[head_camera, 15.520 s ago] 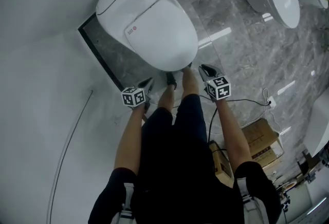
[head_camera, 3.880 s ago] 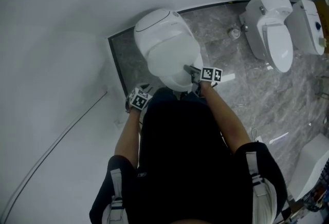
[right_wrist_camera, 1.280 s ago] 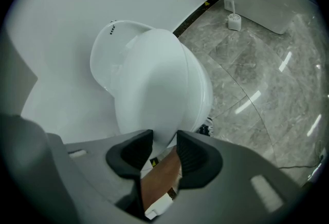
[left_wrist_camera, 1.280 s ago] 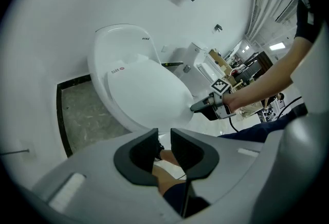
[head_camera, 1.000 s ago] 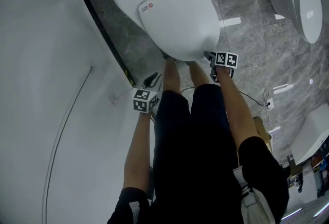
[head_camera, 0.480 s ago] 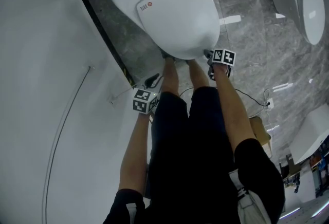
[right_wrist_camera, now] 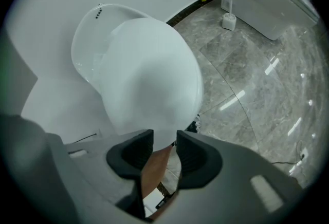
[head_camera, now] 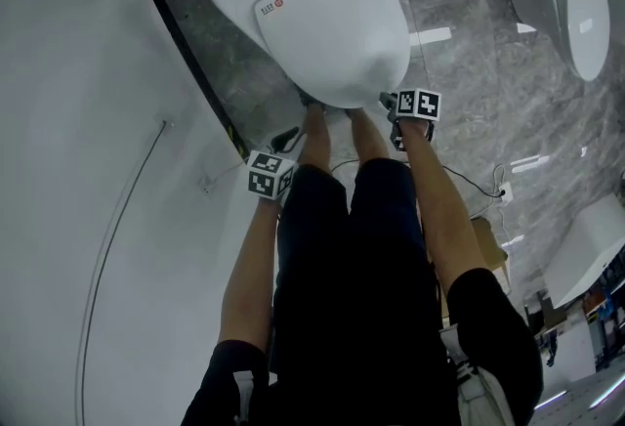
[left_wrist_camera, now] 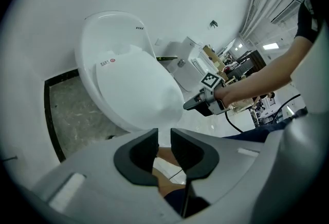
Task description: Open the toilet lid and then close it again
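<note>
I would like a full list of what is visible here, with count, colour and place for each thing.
Toilet, lid closed: one, white, before the person.
Second toilet: one, white, upper right.
Cardboard box: one, brown, floor at right.
Cable: one, grey, white surface at left.
Floor: one, grey marble, under the toilets.
Left gripper: one, grey, open, empty, beside the left leg.
Right gripper: one, grey, open, empty, near the toilet's front edge.

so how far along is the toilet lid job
Done: the lid lies flat and shut, though these views cannot show whether it was opened first. In hand: nothing; the right claw hovers at its front edge, jaws apart, left claw empty aside. Left: backing off, probably.
</note>
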The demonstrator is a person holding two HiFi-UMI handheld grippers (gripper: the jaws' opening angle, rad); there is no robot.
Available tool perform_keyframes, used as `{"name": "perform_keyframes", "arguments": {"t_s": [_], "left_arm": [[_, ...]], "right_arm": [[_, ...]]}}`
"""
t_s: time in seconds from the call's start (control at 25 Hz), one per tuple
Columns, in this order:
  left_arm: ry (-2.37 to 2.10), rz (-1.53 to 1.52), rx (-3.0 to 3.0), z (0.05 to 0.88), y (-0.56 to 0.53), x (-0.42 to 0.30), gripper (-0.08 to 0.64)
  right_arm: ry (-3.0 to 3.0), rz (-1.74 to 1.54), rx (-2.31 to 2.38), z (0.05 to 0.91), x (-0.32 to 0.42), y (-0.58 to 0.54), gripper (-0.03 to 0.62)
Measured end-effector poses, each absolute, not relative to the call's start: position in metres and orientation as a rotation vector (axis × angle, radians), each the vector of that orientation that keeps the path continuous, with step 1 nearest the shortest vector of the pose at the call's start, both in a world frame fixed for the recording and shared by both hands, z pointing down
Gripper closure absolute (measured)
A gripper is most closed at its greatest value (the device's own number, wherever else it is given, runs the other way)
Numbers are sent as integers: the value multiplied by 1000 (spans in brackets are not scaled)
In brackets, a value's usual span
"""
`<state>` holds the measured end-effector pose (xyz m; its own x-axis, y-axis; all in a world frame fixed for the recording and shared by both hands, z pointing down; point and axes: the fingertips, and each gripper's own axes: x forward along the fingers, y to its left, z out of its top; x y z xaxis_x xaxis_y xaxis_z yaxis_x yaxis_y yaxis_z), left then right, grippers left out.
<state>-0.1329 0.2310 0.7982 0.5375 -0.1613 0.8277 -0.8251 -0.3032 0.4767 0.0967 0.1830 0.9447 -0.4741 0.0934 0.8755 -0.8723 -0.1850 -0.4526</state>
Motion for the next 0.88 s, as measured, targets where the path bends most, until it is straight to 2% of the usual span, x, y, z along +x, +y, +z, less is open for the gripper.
{"name": "perform_keyframes", "arguments": {"t_s": [0.48, 0.56, 0.6, 0.68, 0.76, 0.88], "left_arm": [[-804, 811, 1871, 748, 202, -111, 476], [-796, 828, 1900, 731, 198, -114, 476], [-795, 837, 1916, 723, 195, -116, 476], [-796, 836, 1947, 705, 190, -119, 488], [-787, 796, 1974, 685, 186, -118, 534], [-782, 738, 2003, 655, 177, -118, 546]], "right_arm": [[-1689, 1467, 638, 820, 66, 172, 450], [-1754, 1448, 630, 794, 59, 164, 532], [-1791, 1443, 625, 781, 54, 159, 549], [-1868, 1422, 612, 757, 44, 151, 565], [-1952, 1366, 590, 731, 37, 144, 589], [-2106, 1225, 549, 684, 22, 130, 590]]}}
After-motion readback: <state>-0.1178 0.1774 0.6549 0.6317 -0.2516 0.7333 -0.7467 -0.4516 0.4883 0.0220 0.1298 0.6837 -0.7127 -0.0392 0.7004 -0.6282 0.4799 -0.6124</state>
